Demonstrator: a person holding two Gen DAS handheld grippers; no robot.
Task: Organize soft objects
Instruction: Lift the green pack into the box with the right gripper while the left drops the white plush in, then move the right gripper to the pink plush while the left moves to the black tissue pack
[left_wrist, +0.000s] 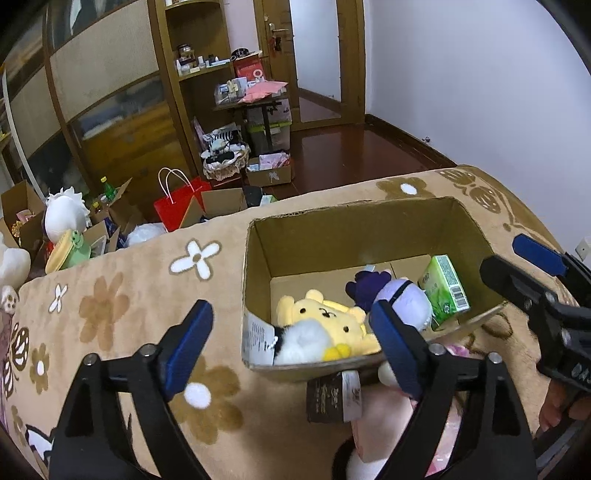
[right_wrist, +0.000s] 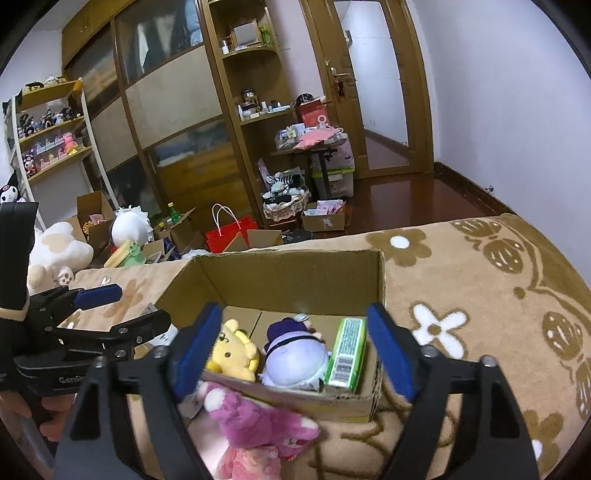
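Both tools stand with their jaws wide apart and nothing between the pads: the left hand-held gripper (left_wrist: 291, 343) hangs over the near left corner of the cardboard box (right_wrist: 295, 269), and the right hand-held gripper (right_wrist: 295, 349) hangs over the box's near wall. The box sits on a flower-patterned blanket (right_wrist: 461, 295), and it already holds a yellow plush (right_wrist: 232, 354) at the left, a purple plush (right_wrist: 295, 354) in the middle and a green tissue pack (right_wrist: 347, 350) upright against the right wall.

The piece not yet put away is the pink plush (right_wrist: 255, 421), lying on the blanket just outside the near wall, touching the cardboard.

Judged from this, the step in hand is picking that pink toy up. To do it well, drop the right gripper toward the thick body, not a limb or the hanging tag (left_wrist: 332, 395), so the soft filling does not slip out of the pads. Close firmly, since plush compresses. Lift clear above the near rim before moving far, or the toy may catch the edge and shove the light box. The free room is at the far side, behind the toys already in
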